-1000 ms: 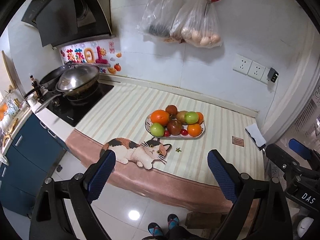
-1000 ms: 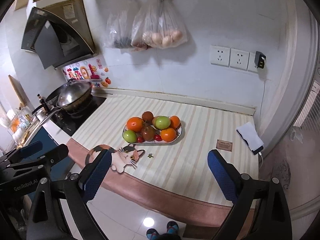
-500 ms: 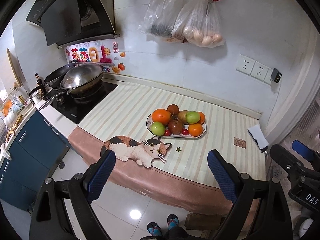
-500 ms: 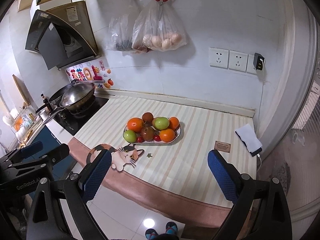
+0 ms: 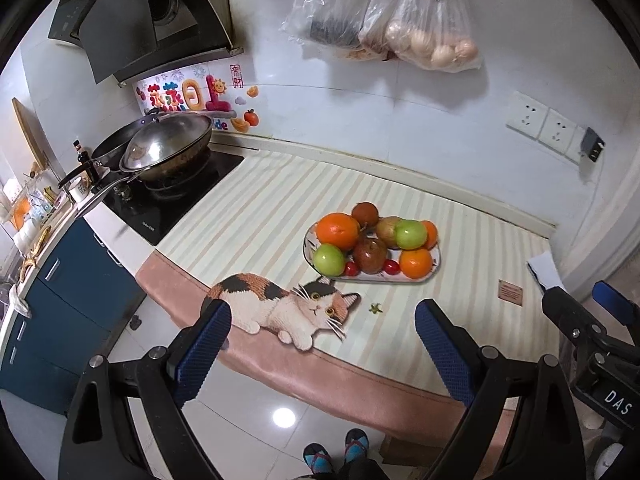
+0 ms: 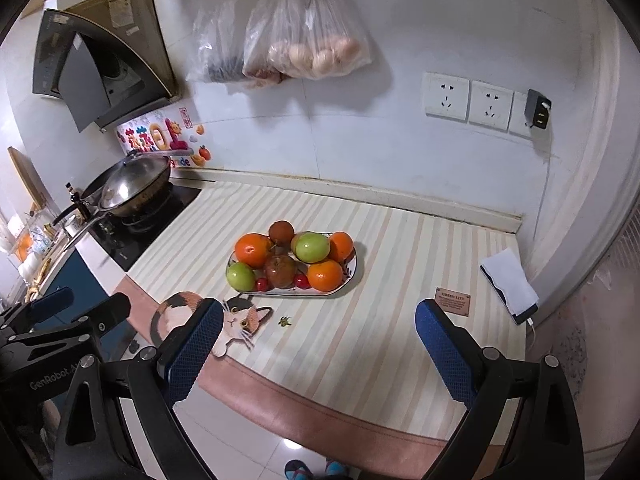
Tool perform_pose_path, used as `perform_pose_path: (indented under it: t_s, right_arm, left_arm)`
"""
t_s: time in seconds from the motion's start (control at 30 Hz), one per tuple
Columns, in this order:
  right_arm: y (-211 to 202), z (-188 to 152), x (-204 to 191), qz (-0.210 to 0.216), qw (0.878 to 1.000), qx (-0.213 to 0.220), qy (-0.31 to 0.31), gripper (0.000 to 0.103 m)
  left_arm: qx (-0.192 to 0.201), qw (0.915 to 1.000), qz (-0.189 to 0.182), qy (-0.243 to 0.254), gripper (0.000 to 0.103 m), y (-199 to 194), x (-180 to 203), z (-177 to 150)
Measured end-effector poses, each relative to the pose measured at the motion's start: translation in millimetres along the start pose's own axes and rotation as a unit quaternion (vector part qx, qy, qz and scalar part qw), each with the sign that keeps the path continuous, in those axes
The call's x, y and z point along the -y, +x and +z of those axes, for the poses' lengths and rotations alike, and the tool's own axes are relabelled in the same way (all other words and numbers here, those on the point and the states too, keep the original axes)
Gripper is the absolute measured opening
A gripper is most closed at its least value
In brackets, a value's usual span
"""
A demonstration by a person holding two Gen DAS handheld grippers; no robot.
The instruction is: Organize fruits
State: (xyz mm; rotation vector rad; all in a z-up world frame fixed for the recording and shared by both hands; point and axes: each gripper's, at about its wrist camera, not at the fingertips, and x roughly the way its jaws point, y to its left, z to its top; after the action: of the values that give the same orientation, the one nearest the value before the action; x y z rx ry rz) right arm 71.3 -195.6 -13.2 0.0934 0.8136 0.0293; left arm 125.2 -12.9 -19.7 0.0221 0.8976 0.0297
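Counting three oranges point(image 6: 252, 249), two green apples point(image 6: 312, 247)

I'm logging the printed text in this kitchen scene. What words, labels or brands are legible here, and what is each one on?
"GenRobot" (more cut off): body of the left tool.
"DAS": body of the right tool.
"GREEN LIFE": small brown tag on the striped mat; its smaller lines are unreadable.
"de": end of a word on the colourful wall sticker; its large characters are too stylised to read.
Paper labels on the range hood: blurred.
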Motion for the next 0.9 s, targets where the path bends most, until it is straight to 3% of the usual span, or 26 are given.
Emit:
perform_pose_path:
  t_s: [0.43, 0.73, 0.9]
  right_arm:
    - [72.4, 19.2, 6.8, -0.01, 1.0, -0.026, -0.001, 0.099]
    - [83.9, 24.2, 6.8, -0.004, 1.0, -0.029, 0.001, 0.101]
    - [87.1, 25.2, 6.8, 0.002, 0.999, -0.033, 0.004, 0.101]
  left_arm:
    - [-0.031, 0.9994, 0.014, 0.002, 0.094, 54.4, 2.4, 17.5]
    - [-0.031, 0.9994, 0.013, 0.01, 0.094, 61.9, 4.5, 24.8]
    - [-0.025, 0.9996, 0.011, 0.01, 0.1, 63.3, 5.0, 26.8]
